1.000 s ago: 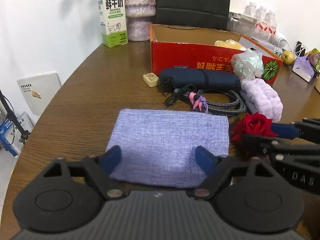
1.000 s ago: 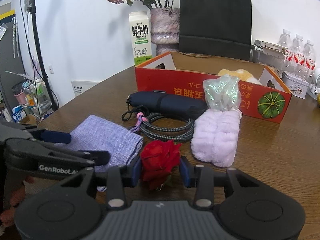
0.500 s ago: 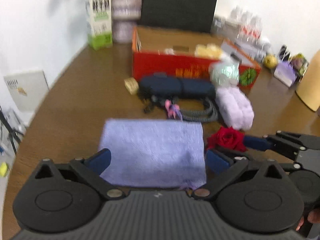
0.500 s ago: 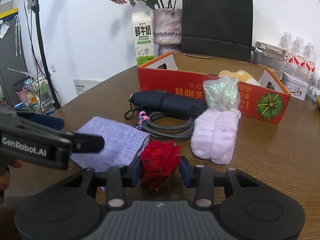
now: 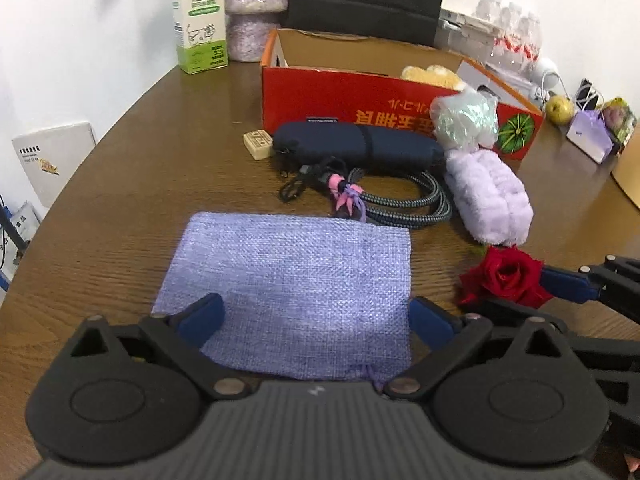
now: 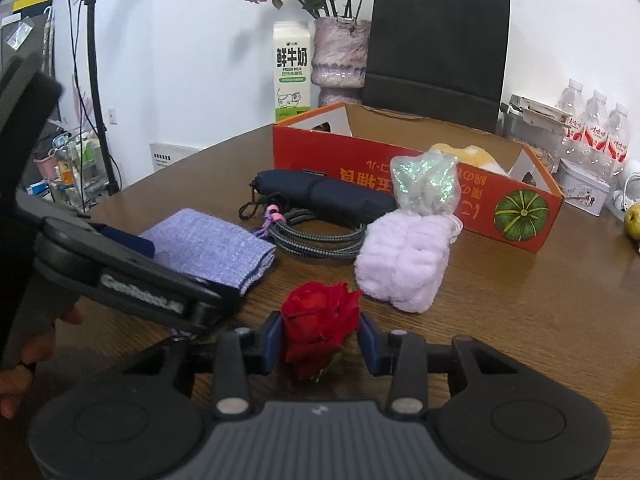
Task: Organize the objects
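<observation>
A lilac woven pouch (image 5: 296, 276) lies flat on the brown table (image 5: 132, 184). My left gripper (image 5: 316, 316) hovers over its near end with wide jaws that are closing; the pouch lies between the fingers and the pads do not press on it. My right gripper (image 6: 320, 336) is shut on a red rose (image 6: 320, 318), held just above the table to the right of the pouch. The left wrist view shows the rose (image 5: 506, 276) between the right gripper's blue pads (image 5: 560, 284). A hand grips the left tool's handle at the left edge of the right wrist view.
Behind the pouch lie a braided cable (image 5: 400, 204), a navy folded umbrella (image 5: 360, 146), a small beige block (image 5: 258, 144) and a fluffy lilac towel (image 5: 488, 196) under an iridescent bag (image 5: 466, 122). A red cardboard box (image 5: 360, 92), milk carton (image 5: 200, 20) and black bag (image 6: 436, 52) stand further back.
My left gripper's fingers have spread much wider across the pouch. The right gripper keeps the rose in the same place.
</observation>
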A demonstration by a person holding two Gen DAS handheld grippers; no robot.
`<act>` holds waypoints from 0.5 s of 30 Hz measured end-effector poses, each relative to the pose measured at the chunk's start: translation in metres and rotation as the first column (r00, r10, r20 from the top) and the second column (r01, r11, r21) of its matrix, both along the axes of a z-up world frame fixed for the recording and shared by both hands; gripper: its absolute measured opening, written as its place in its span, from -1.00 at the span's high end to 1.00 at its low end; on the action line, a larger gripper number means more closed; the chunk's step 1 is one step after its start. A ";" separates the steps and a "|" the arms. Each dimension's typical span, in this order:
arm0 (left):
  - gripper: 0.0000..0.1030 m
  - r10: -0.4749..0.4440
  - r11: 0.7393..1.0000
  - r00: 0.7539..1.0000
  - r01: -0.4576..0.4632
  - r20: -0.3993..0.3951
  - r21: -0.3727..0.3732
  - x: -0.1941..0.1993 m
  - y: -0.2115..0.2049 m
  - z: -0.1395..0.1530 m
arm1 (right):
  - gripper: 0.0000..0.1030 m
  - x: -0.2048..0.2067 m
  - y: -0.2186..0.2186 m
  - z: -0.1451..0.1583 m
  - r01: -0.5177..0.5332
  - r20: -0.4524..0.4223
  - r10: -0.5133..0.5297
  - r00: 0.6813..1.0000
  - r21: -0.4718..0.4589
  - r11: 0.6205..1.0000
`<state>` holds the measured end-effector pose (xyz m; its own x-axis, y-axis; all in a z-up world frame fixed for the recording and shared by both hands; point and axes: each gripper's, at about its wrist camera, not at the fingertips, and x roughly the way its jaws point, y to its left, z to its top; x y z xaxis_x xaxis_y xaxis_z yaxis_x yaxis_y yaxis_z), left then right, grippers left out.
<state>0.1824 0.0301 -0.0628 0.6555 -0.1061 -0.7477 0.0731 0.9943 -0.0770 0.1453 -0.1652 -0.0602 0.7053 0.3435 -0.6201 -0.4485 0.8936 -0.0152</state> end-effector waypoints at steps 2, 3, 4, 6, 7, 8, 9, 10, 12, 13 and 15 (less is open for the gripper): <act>-0.63 0.010 1.000 1.000 -0.010 0.009 0.017 -0.003 0.002 0.002 | 0.25 0.001 -0.003 0.000 0.004 0.001 -0.004 1.000 -0.004 1.000; -0.54 0.011 1.000 1.000 -0.011 0.015 0.025 -0.004 0.003 0.002 | 0.25 0.001 -0.005 0.000 0.007 0.001 -0.007 1.000 -0.003 1.000; -0.49 0.010 1.000 1.000 -0.010 0.021 0.030 -0.006 0.003 0.002 | 0.25 0.002 -0.007 0.000 0.012 0.002 -0.012 1.000 -0.002 1.000; -0.38 0.013 0.999 0.999 -0.015 0.036 0.044 -0.009 0.003 0.002 | 0.25 0.003 -0.010 0.001 0.021 0.002 -0.021 1.000 0.007 1.000; -0.28 0.016 0.998 0.999 -0.018 0.043 0.054 -0.010 0.003 0.001 | 0.25 0.003 -0.011 0.002 0.024 0.004 -0.024 1.000 0.010 1.000; -0.22 0.018 0.998 0.999 -0.021 0.051 0.059 -0.012 0.003 0.002 | 0.25 0.003 -0.011 0.002 0.024 0.007 -0.024 1.000 0.012 1.000; -0.07 0.020 0.998 0.998 -0.023 0.058 0.066 -0.013 0.002 0.002 | 0.25 0.002 -0.011 0.003 0.024 0.008 -0.024 1.000 0.014 1.000; 0.14 0.018 0.998 0.998 -0.022 0.064 0.066 -0.014 0.002 0.002 | 0.25 0.001 -0.011 0.004 0.023 0.009 -0.023 1.000 0.016 1.000; 0.63 0.012 0.998 0.998 -0.017 0.068 0.062 -0.016 0.001 0.004 | 0.25 0.001 -0.010 0.005 0.023 0.010 -0.024 1.000 0.018 1.000; 0.66 0.011 0.998 0.998 -0.015 0.065 0.059 -0.017 0.000 0.005 | 0.25 0.000 -0.010 0.006 0.024 0.011 -0.024 1.000 0.019 1.000; 0.71 0.003 0.997 0.998 -0.008 0.065 0.075 -0.018 -0.003 0.005 | 0.25 -0.001 -0.009 0.008 0.024 0.013 -0.025 1.000 0.021 0.999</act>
<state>0.1640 0.0271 -0.0575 0.7033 -0.0475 -0.7093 0.0705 0.9975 0.0030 0.1443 -0.1745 -0.0523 0.7219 0.3389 -0.6033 -0.4265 0.9045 -0.0023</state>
